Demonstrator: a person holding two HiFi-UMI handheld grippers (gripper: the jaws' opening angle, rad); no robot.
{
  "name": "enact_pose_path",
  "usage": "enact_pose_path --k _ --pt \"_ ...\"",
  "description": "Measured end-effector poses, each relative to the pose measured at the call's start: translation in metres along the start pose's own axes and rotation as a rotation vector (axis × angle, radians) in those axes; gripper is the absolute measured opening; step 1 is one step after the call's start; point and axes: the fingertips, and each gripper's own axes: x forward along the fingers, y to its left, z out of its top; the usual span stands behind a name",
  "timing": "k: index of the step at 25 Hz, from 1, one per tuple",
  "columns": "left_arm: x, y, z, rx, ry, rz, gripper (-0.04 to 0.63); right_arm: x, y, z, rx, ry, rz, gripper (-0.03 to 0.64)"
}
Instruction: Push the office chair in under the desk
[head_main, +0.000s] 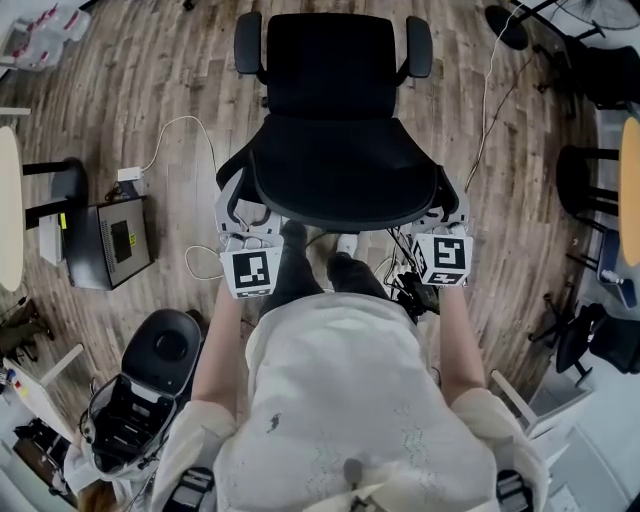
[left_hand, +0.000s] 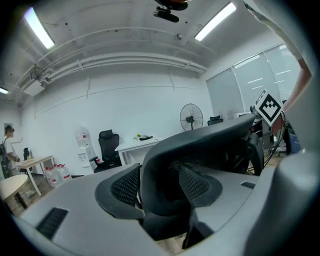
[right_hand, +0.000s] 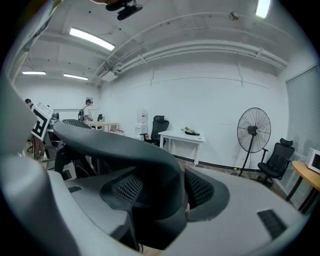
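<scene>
Overhead, the office chair (head_main: 335, 120) stands at twelve o'clock from the person, seat facing away. The left tool (head_main: 236, 212) and right tool (head_main: 447, 208) sit at the seven and five o'clock corners of its backrest (head_main: 345, 185), likely so the shove runs even and straight. Left gripper view: jaws spread, with the backrest's rim between the pads (left_hand: 125, 186). Right gripper view: jaws likewise spread astride the rim, and a white table (right_hand: 187, 136) stands far off at twelve o'clock.
</scene>
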Motion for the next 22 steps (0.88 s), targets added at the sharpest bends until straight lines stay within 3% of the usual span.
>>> enact_pose_path --k 5,14,22 --pt "0.013 -0.005 0.007 0.05 -0.025 -0.006 0.25 0.005 -0.004 0.001 -0.017 -0.033 0.022 0.256" --pt "0.025 -0.004 0.008 0.067 -0.09 -0.04 0.258 0.011 -0.004 -0.004 -0.002 -0.083 0.064 0.256" --pt "0.033 -0.005 0.007 -0.047 -0.149 -0.067 0.259 0.014 -0.011 -0.007 0.019 -0.119 0.059 0.275"
